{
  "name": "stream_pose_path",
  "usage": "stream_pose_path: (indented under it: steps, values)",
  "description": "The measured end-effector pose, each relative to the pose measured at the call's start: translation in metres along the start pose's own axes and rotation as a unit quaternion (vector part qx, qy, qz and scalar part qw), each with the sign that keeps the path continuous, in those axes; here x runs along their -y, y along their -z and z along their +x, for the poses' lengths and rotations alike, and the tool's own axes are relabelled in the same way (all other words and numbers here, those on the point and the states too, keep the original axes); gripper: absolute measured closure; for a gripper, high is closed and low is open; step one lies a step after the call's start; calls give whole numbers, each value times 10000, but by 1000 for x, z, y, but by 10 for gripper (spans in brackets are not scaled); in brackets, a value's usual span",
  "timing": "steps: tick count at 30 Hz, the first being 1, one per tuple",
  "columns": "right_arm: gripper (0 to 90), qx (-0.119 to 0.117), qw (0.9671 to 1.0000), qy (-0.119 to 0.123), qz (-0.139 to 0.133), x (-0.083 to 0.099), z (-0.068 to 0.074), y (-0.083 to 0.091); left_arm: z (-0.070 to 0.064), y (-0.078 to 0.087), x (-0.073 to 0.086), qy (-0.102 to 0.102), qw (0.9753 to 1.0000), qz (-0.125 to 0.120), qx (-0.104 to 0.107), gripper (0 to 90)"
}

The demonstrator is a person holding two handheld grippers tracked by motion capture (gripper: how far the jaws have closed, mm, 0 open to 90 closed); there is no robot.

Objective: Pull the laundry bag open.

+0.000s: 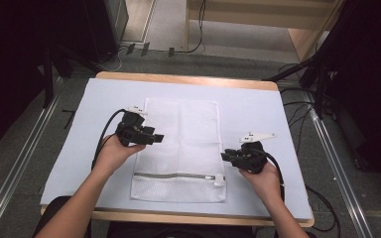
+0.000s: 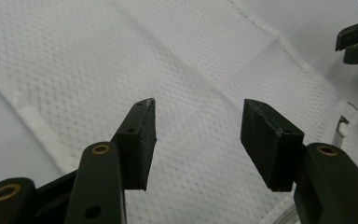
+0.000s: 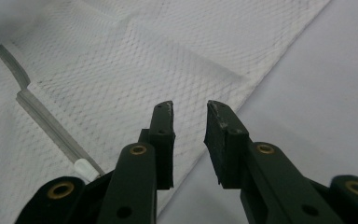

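Observation:
A white mesh laundry bag (image 1: 181, 144) lies flat on the table, its zipper (image 1: 173, 176) running across the near end with the white pull (image 1: 219, 181) at the right. My left gripper (image 1: 158, 139) hovers over the bag's left edge, jaws wide open with nothing between them. In the left gripper view (image 2: 198, 105) the mesh (image 2: 121, 56) lies below. My right gripper (image 1: 224, 156) sits at the bag's right edge just above the pull. In the right gripper view (image 3: 189, 106) its jaws stand a narrow gap apart, holding nothing, with the pull (image 3: 86, 169) to the lower left.
A pale sheet (image 1: 258, 114) covers the wooden table (image 1: 178, 78), with bare cover on both sides of the bag. Black cables (image 1: 297, 106) and stand legs lie on the floor around the table. The right gripper's tips (image 2: 356, 39) show in the left gripper view.

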State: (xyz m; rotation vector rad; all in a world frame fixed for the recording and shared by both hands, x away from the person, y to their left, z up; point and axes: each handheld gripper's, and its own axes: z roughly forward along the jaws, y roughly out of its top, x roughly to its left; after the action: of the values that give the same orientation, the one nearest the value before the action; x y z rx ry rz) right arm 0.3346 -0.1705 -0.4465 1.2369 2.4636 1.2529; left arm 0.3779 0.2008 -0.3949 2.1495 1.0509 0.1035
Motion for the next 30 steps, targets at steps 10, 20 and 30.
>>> stream_pose_path:
  steps: [10, 20, 30]
  values:
    - [802, -60, 9998, 136, 109, 5, 10, -5, -24, -9, -2, -138, 9996, 76, 229, 462]
    - [895, -109, 9995, 97, 285, 22, 15, 2, -49, -26, 0, -347, 9982, 171, 460, 484]
    - [900, -203, 9980, 284, 518, 27, 21, -5, -67, -41, 0, -608, 9960, 294, 586, 485]
